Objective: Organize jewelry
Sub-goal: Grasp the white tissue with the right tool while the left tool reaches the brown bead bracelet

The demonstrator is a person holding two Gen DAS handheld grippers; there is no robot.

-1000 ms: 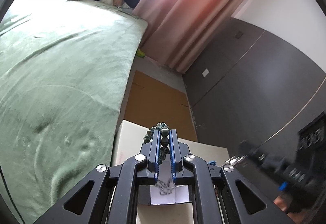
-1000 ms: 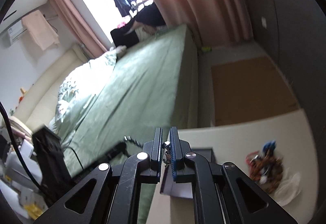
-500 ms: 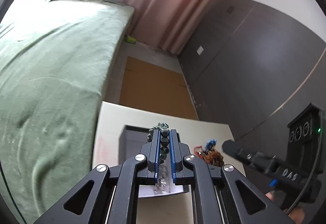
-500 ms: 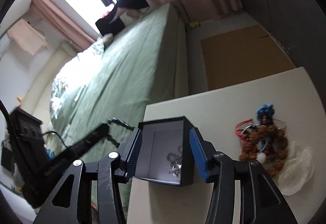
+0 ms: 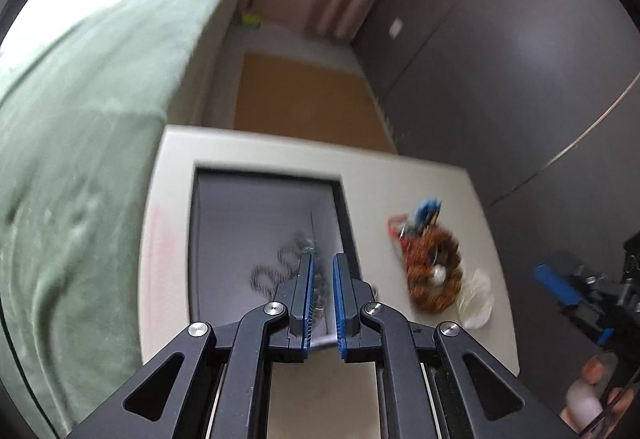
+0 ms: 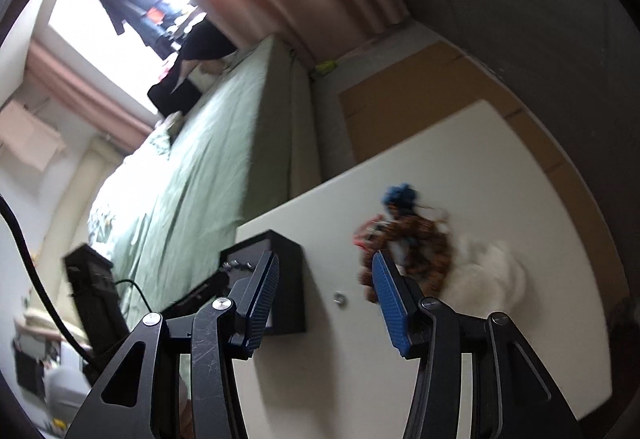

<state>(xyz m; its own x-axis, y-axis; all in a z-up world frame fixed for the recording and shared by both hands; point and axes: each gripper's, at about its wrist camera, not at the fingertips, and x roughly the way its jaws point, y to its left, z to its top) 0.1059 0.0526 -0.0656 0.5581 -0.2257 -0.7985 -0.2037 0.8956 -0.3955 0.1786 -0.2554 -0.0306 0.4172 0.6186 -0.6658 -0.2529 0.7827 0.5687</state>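
Note:
An open dark jewelry box (image 5: 224,223) with a pale lining stands on the white table (image 5: 400,179). Blurred chains and beads (image 5: 276,271) lie inside it. My left gripper (image 5: 321,259) hovers over the box with its jaws slightly apart and nothing between them. A pile of brown, red and blue jewelry (image 5: 432,271) lies right of the box; it also shows in the right wrist view (image 6: 412,239). My right gripper (image 6: 326,263) is wide open and empty above the table, between the box (image 6: 288,279) and the pile.
A white crumpled bag (image 6: 492,267) lies beside the pile. A small silver piece (image 6: 340,299) sits on the table. A green bed (image 5: 80,119) runs along the left. Dark cabinets (image 5: 520,79) stand on the right. Brown cardboard (image 5: 304,99) lies on the floor.
My left gripper has opened slightly and the green beads it held are gone from its jaws. The right gripper has moved off the box toward the jewelry pile, still open.

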